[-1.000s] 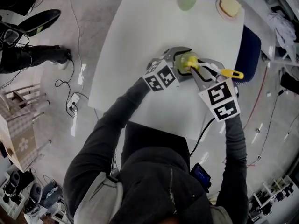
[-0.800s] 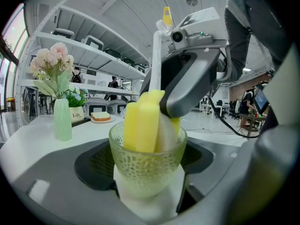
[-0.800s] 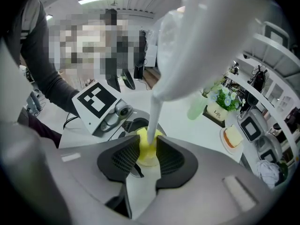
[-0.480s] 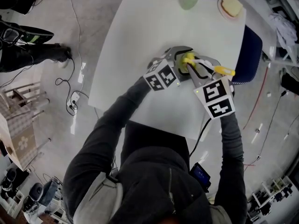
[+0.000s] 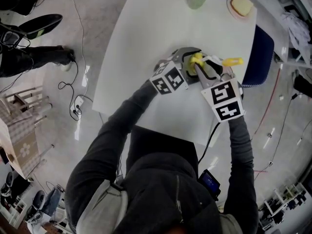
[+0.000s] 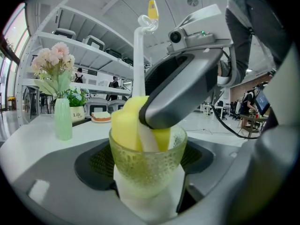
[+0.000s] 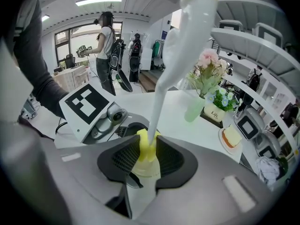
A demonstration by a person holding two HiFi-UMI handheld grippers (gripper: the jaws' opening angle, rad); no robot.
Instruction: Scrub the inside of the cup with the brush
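1. Yellow-green pebbled glass cup (image 6: 147,165) stands upright, pinched at its sides between the two dark padded jaws of the left gripper (image 5: 187,62), with a white strip behind its base.
2. Head view: the cup is held over a white table (image 5: 156,23), near its middle, with both grippers meeting there.
3. The brush (image 7: 161,88) has a long white handle with a yellow tip and a yellow sponge head. The sponge sits down in the cup's mouth, its top showing above the rim.
4. The right gripper (image 5: 204,72) is clamped on the brush low down, its pads pressed on the sponge and the foot of the handle, right above the cup. The handle rises between the jaws, tilted.
5. Each gripper carries a cube with black-and-white square markers; these show no readable text.
6. At the table's far edge stands a pale green vase (image 6: 63,118) of pink flowers. Just beside it is a small white pot (image 7: 214,112) of greenery printed "Life".
7. Near the pot, a plate (image 7: 230,137) holds a pale slice, perhaps cake.
8. No other writing can be read.
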